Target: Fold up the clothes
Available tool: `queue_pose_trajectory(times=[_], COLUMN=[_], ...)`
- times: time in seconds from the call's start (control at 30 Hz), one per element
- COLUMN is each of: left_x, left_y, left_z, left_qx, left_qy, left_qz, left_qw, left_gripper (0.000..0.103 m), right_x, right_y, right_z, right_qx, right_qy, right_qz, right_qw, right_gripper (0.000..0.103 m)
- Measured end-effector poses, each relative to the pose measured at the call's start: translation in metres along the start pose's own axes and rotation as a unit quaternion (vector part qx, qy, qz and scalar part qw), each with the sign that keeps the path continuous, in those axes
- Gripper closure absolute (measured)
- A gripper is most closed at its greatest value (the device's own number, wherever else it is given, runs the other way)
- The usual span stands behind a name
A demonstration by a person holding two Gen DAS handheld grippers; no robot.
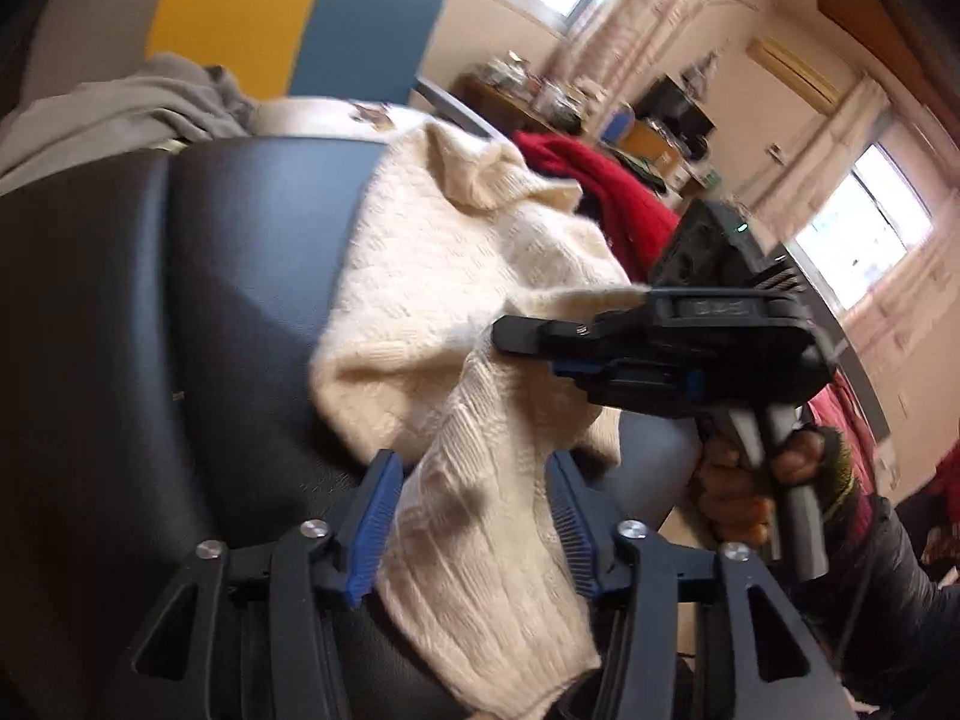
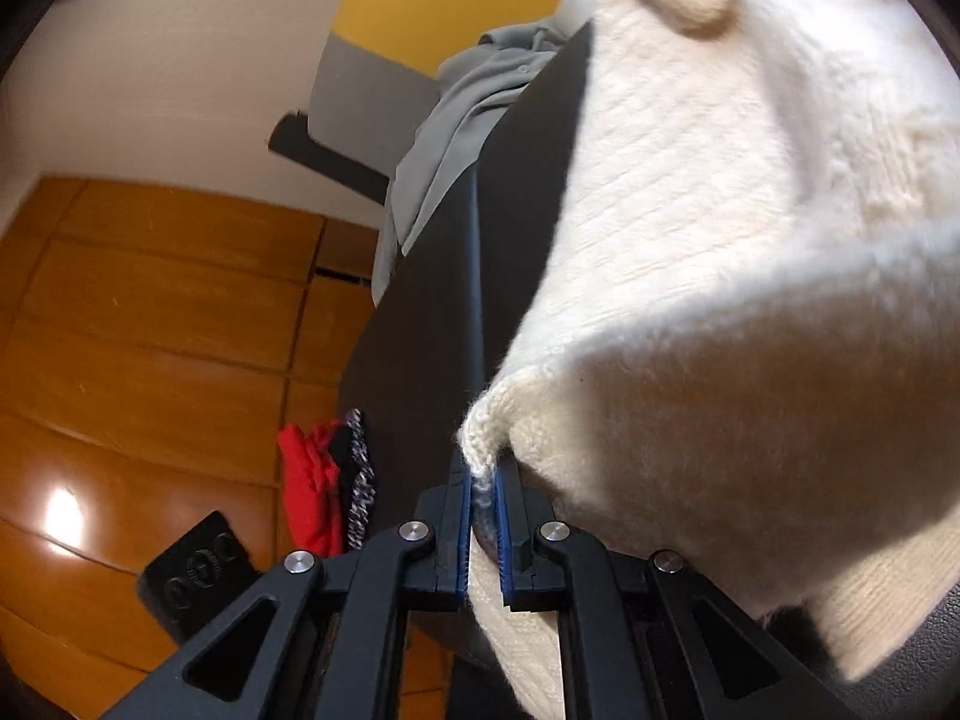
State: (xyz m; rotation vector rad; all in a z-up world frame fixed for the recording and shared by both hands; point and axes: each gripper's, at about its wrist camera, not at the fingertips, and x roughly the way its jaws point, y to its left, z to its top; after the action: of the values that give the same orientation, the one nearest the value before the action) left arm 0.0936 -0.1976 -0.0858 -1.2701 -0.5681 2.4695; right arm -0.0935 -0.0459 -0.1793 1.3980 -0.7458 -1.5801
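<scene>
A cream knitted sweater (image 1: 456, 276) is seen draped over a black padded surface (image 1: 180, 300), with part of it lifted off that surface. In the left wrist view, the left gripper (image 1: 474, 492) is held with its blue-padded fingers (image 1: 378, 516) spread wide apart, and a ribbed sleeve of the sweater is seen passing between them without being pinched; whether the fabric touches the pads cannot be told. In the same view, the right gripper (image 1: 516, 339) is seen from the side, held by a hand (image 1: 738, 492), with a stretched edge of the sweater drawn toward its tips. In the right wrist view, the right gripper (image 2: 483, 504) is shown with its fingers (image 2: 461, 516) nearly closed together, and a ribbed corner of the sweater (image 2: 690, 240) is clamped between the blue pads, the rest of the knit rising up and to the right. A grey garment (image 1: 120, 102) lies at the far edge of the black surface, and a red garment (image 1: 600, 180) is seen beyond the sweater. A wooden floor (image 2: 150, 330) is visible below in the right wrist view, with a small heap of red and dark clothing (image 2: 327, 480) lying on it beside the black surface.
</scene>
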Motion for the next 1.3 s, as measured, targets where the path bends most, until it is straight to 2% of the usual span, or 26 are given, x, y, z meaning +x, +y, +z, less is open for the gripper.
queue_pose_trajectory(times=[0.2, 0.27, 0.3, 0.37, 0.43, 0.5, 0.53, 0.57, 0.63, 0.7, 0.8, 0.9, 0.97, 1.03, 1.1, 1.13, 1.2, 1.23, 1.3], left_x=[0.035, 0.046, 0.052, 0.06, 0.032, -0.01, -0.029, -0.044, -0.083, -0.111, -0.138, -0.145, -0.147, -0.153, -0.165, -0.172, -0.188, -0.198, -0.217], left_y=[-0.002, -0.003, -0.003, -0.002, 0.011, 0.034, 0.045, 0.056, 0.086, 0.109, 0.138, 0.164, 0.182, 0.197, 0.21, 0.214, 0.223, 0.223, 0.221], left_z=[0.01, 0.014, 0.015, 0.019, 0.027, 0.039, 0.045, 0.049, 0.059, 0.066, 0.072, 0.077, 0.08, 0.084, 0.086, 0.087, 0.089, 0.088, 0.083], left_qx=[0.016, 0.021, 0.024, 0.024, -0.026, -0.073, -0.094, -0.106, -0.135, -0.155, -0.174, -0.204, -0.224, -0.241, -0.26, -0.269, -0.285, -0.282, -0.286], left_qy=[0.038, 0.051, 0.058, 0.065, 0.019, -0.044, -0.073, -0.091, -0.13, -0.156, -0.16, -0.149, -0.142, -0.135, -0.142, -0.144, -0.149, -0.159, -0.178], left_qz=[-0.023, -0.031, -0.035, -0.045, -0.083, -0.105, -0.113, -0.109, -0.086, -0.065, -0.017, 0.014, 0.037, 0.061, 0.099, 0.133, 0.198, 0.224, 0.267], left_qw=[0.9989, 0.998, 0.9974, 0.9966, 0.996, 0.9908, 0.9865, 0.9842, 0.9784, 0.9734, 0.9715, 0.9675, 0.9635, 0.9592, 0.9499, 0.9429, 0.926, 0.9191, 0.9029], left_gripper=[0.051, 0.066, 0.086, 0.089, 0.09, 0.09, 0.09, 0.09, 0.09, 0.09, 0.09, 0.09, 0.09, 0.09, 0.089, 0.086, 0.086, 0.083, 0.082], right_x=[0.002, 0.004, 0.003, -0.008, -0.035, -0.063, -0.074, -0.083, -0.096, -0.092, -0.074, -0.057, -0.038, -0.014, 0.006, 0.015, 0.034, 0.042, 0.049], right_y=[-0.003, -0.004, -0.005, -0.009, -0.013, -0.017, -0.018, -0.02, -0.024, -0.029, -0.02, -0.01, -0.004, -0.005, 0.004, 0.01, 0.019, 0.024, 0.027], right_z=[0.004, 0.002, 0.001, -0.004, -0.011, -0.02, -0.024, -0.028, -0.034, -0.037, -0.032, -0.023, -0.015, -0.01, -0.016, -0.022, -0.037, -0.045, -0.061], right_qx=[-0.027, -0.03, -0.032, -0.023, -0.024, -0.027, -0.031, -0.037, -0.047, -0.051, -0.077, -0.108, -0.13, -0.128, -0.142, -0.149, -0.16, -0.163, -0.153], right_qy=[0.004, -0.003, -0.007, -0.031, -0.077, -0.115, -0.129, -0.14, -0.153, -0.143, -0.134, -0.122, -0.089, -0.035, 0.003, 0.022, 0.065, 0.083, 0.106], right_qz=[0.022, 0.029, 0.031, 0.051, 0.07, 0.079, 0.061, 0.025, -0.046, -0.104, -0.134, -0.157, -0.188, -0.212, -0.198, -0.186, -0.159, -0.143, -0.09], right_qw=[0.999, 0.999, 0.999, 0.998, 0.994, 0.99, 0.989, 0.989, 0.986, 0.983, 0.979, 0.974, 0.97, 0.968, 0.97, 0.971, 0.972, 0.973, 0.978], right_gripper=[0.092, 0.091, 0.088, 0.068, 0.056, 0.051, 0.049, 0.045, 0.045, 0.045, 0.046, 0.046, 0.046, 0.045, 0.045, 0.045, 0.045, 0.045, 0.045])
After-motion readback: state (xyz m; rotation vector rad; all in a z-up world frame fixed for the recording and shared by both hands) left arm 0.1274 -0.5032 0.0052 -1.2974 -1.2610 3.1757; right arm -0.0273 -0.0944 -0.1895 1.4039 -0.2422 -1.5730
